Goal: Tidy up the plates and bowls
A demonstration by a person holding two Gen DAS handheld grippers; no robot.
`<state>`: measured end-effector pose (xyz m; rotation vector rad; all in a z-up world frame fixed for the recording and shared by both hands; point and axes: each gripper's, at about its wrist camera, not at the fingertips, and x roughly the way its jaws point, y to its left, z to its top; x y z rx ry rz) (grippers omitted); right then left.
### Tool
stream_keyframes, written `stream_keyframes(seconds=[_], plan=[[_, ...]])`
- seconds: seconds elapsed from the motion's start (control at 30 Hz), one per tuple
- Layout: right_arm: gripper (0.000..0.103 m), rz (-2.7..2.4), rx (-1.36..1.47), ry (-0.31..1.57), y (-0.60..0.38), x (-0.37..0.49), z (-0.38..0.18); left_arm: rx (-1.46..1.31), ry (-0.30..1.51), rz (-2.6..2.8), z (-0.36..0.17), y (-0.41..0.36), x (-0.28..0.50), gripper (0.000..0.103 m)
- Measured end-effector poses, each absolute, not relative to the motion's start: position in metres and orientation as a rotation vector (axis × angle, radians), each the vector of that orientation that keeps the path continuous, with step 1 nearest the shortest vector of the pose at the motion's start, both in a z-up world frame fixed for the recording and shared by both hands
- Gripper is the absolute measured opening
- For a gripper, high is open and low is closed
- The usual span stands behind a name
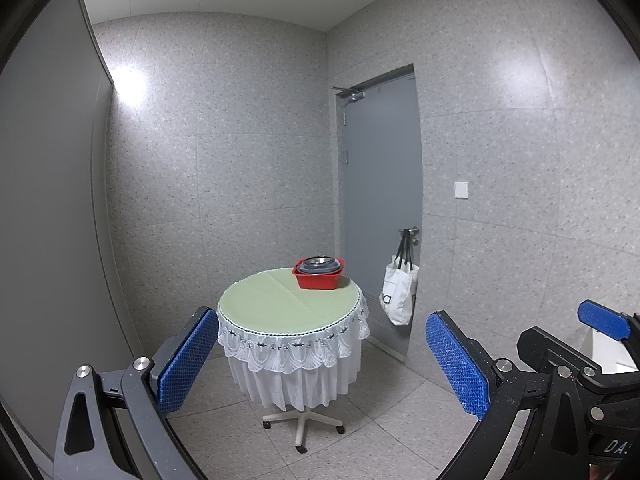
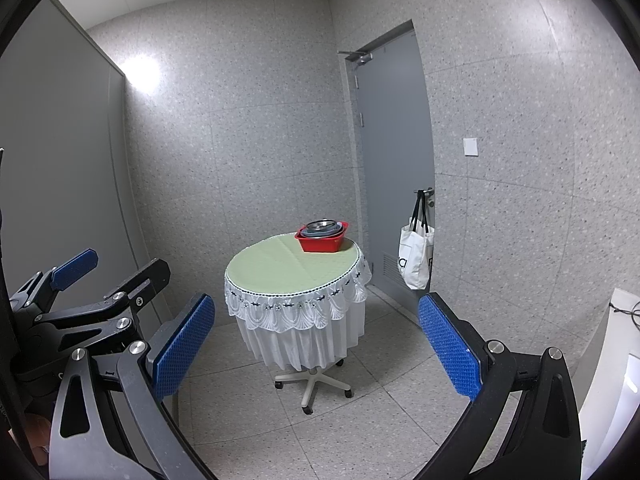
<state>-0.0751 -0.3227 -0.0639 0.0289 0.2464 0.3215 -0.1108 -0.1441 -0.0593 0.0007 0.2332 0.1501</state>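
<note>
A red basin [image 1: 319, 277] stands at the far right edge of a round table [image 1: 264, 304] with a green top and white lace skirt. Stacked metal bowls and plates [image 1: 319, 263] sit inside it. The basin [image 2: 322, 240] and stack [image 2: 323, 227] also show in the right wrist view, on the table [image 2: 276, 264]. My left gripper [image 1: 320, 364] is open and empty, well short of the table. My right gripper [image 2: 316, 340] is open and empty, also well back. The right gripper's blue pad [image 1: 604, 320] shows at the left view's right edge; the left gripper's pad [image 2: 74, 268] shows at the right view's left.
The table stands on a wheeled pedestal base [image 1: 303, 424] on a tiled floor. A grey door [image 1: 380, 200] is behind it, with a white tote bag [image 1: 400, 292] on the handle. A grey panel wall [image 1: 48, 220] is on the left. A white unit [image 2: 616, 360] stands at the right.
</note>
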Motion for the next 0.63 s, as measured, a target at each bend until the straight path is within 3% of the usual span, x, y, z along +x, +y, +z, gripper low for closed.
stream_keyframes(seconds=[0.63], plan=[[0.103,0.329,0.047,0.26,-0.326,-0.059,-0.07,0.007,0.246,0.168,-0.062,-0.161,-0.096,0.103]])
